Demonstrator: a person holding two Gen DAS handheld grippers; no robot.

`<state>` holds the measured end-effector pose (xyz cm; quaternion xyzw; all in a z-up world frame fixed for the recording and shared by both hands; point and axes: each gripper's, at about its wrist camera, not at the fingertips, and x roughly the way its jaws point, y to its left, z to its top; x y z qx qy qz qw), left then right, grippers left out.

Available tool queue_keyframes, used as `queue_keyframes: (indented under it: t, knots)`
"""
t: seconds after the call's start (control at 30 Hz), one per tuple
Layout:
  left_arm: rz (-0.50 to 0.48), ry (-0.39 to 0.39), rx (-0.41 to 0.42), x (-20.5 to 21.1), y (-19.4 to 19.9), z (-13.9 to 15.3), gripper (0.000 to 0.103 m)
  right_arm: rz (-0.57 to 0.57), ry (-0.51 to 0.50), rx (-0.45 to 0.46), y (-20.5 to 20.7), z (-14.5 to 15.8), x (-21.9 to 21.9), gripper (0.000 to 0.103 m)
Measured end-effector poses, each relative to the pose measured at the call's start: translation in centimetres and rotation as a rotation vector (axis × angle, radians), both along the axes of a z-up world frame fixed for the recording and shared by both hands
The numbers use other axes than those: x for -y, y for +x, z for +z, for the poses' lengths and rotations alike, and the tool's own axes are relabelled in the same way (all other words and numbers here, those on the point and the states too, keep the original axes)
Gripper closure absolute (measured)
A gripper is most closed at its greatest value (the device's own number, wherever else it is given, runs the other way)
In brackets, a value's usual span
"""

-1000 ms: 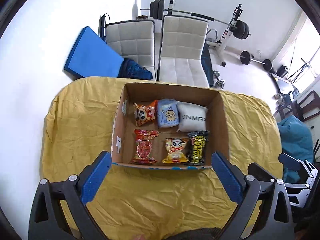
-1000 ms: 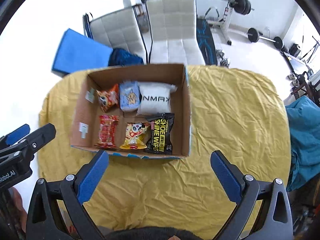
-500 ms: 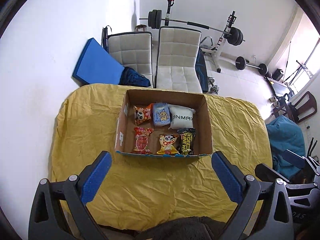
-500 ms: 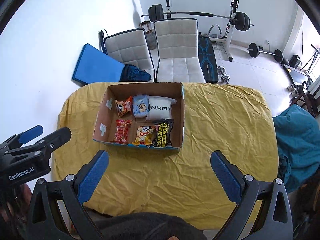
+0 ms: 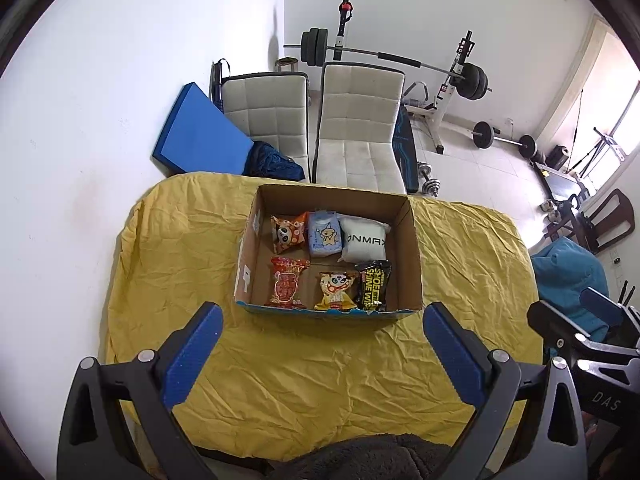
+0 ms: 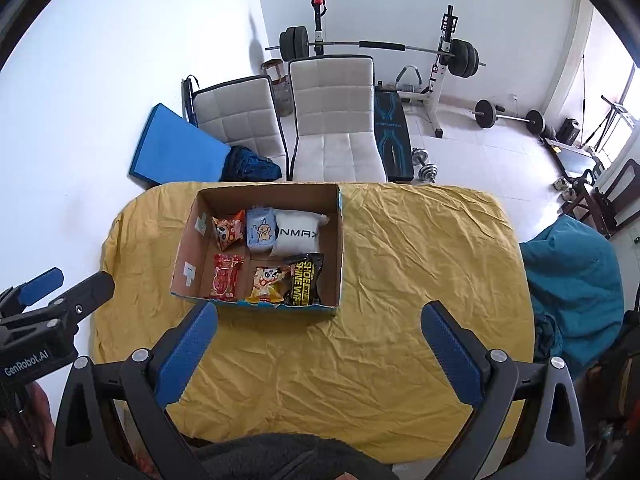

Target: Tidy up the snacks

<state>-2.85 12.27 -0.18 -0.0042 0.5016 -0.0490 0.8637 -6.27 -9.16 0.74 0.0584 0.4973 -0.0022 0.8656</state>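
An open cardboard box [image 5: 414,248] [image 6: 340,240] sits on the yellow-covered table. Inside lie several snack packs: an orange panda pack [image 5: 286,234], a light blue pack [image 5: 325,238], a white pack [image 5: 365,240], a red pack [image 5: 286,286], a yellow pack [image 5: 336,290] and a black pack [image 5: 374,286]. My left gripper [image 5: 320,356] hangs open, high above the table's near side, with nothing between its fingers. My right gripper [image 6: 316,354] is also open and empty, well back from the box.
Yellow cloth [image 5: 320,380] covers the table. Two white chairs [image 5: 360,132] stand behind it, with a blue mat [image 5: 196,136] against the wall. Weight bench and barbells [image 6: 400,48] fill the far floor. A teal beanbag [image 6: 572,276] lies right.
Both grippers have pulled back and upward from the box, which now looks smaller and farther. More of the room shows. The packs in the box have not moved.
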Motion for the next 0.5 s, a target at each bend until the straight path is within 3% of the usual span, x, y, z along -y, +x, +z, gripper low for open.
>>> queue_keyframes:
  t: [0.5]
  knots:
    - [0.008, -0.004, 0.008, -0.11, -0.6, 0.29, 0.0, -0.029, -0.006, 0.022, -0.72, 0.37, 0.6, 0.0]
